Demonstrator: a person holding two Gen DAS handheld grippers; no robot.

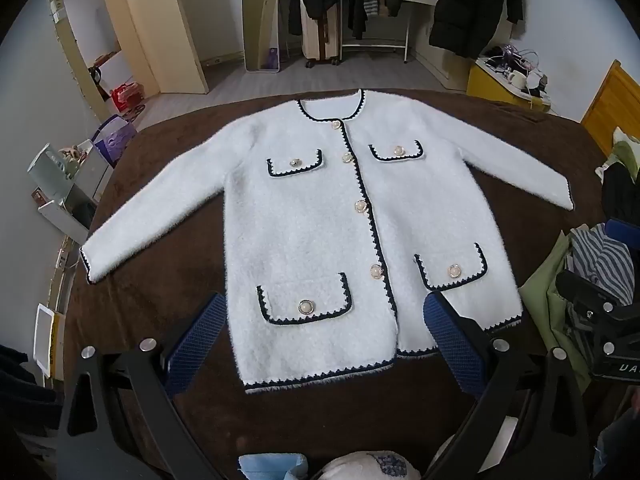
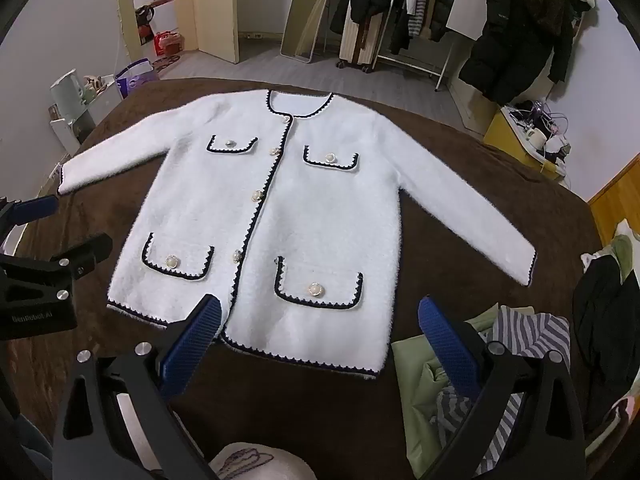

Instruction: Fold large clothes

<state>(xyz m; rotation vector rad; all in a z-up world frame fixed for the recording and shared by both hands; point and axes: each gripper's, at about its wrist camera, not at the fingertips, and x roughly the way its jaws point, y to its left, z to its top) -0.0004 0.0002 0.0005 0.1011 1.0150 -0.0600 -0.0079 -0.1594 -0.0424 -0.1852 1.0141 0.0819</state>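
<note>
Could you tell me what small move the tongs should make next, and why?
Probably lower the left tongs onto the nearer sleeve's cuff to fold it inward: the white cardigan lies flat, buttoned, sleeves spread on the brown blanket, and both tongs, including the right tongs, hover open and empty.

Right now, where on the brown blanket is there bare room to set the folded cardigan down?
Bare brown blanket shows between the white cardigan body and its left sleeve, and in a strip below the hem toward the open grippers. The right side is crowded: a pile of green and striped clothes sits beside the hem.
</note>
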